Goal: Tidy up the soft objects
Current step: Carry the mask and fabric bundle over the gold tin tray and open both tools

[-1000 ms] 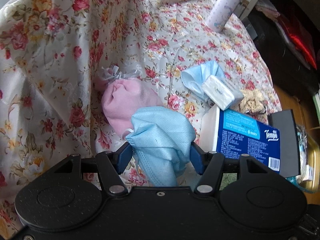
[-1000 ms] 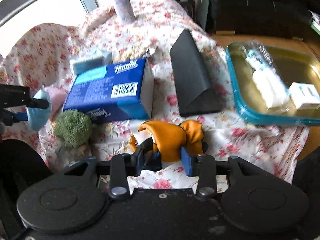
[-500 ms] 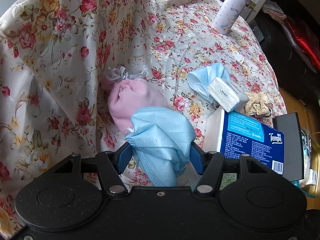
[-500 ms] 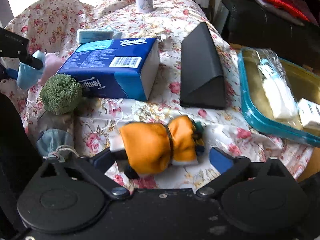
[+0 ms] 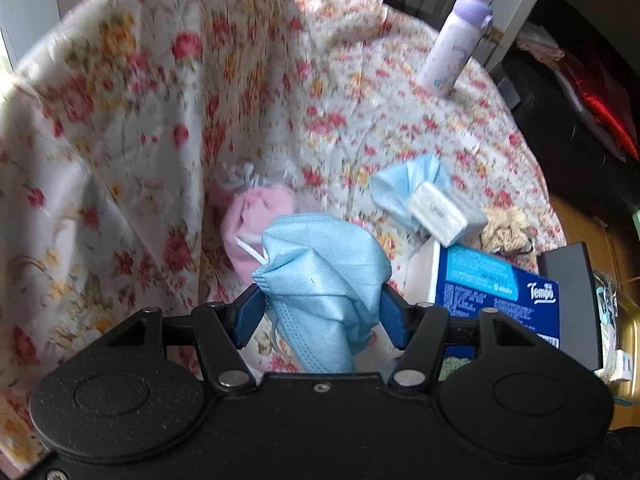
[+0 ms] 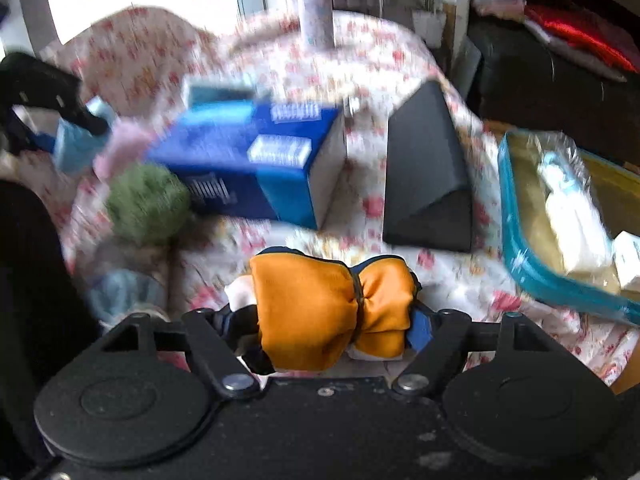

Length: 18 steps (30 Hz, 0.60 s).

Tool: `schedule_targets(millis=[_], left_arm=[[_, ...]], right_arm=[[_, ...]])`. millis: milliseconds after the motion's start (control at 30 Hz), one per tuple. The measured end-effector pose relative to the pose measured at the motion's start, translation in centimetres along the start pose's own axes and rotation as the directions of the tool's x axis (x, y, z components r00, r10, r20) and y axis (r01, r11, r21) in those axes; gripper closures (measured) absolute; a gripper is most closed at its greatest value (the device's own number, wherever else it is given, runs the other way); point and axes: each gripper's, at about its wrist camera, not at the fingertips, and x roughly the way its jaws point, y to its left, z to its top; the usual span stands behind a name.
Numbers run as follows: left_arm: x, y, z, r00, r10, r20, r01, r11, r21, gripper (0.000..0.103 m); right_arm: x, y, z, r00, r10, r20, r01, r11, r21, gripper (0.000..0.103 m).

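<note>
Right tool (image 6: 328,322), closing, spans orange bundle (image 6: 320,304) along its crosswise long axis, lower centre; left tool (image 5: 320,312) clamps blue mask (image 5: 320,280).

Tissue box (image 6: 244,168) left of wedge case (image 6: 428,172); tray (image 6: 520,248) right; bottle (image 6: 316,4) behind (far edge).

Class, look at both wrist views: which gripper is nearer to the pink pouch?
Left. The left gripper, holding a blue face mask, sits just before the pink pouch; the right gripper is farther off, beyond the green ball.
</note>
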Motion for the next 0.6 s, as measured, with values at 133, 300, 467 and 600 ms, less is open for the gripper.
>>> schedule_targets(millis=[133,300,467,600], left_arm=[[-1.2,-0.5,0.1,0.999,0.02,0.037,-0.02,1.0,-0.011,0.046],[-3.4,-3.5,0.6,0.997,0.003,0.082,-0.004,1.0,0.017,0.046],[-5.6,-8.6,1.3,0.99,-0.046,0.135,0.03,0.992,0.12,0.046],[-6.3,-13.4,1.5,0.986,-0.108,0.128,0.081,0.978,0.194,0.046]], right_arm=[[-2.8,-1.3,0.8,0.992,0.03,0.123,-0.031,0.999,0.012,0.027],[-5.1,-4.8,2.3,0.969,-0.026,0.244,0.01,0.998,0.069,0.026],[-5.6,-10.4,3.5,0.938,-0.178,0.297,0.124,0.974,0.191,0.026],[-5.6,-15.8,3.9,0.905,-0.305,0.297,0.187,0.911,0.366,0.026]])
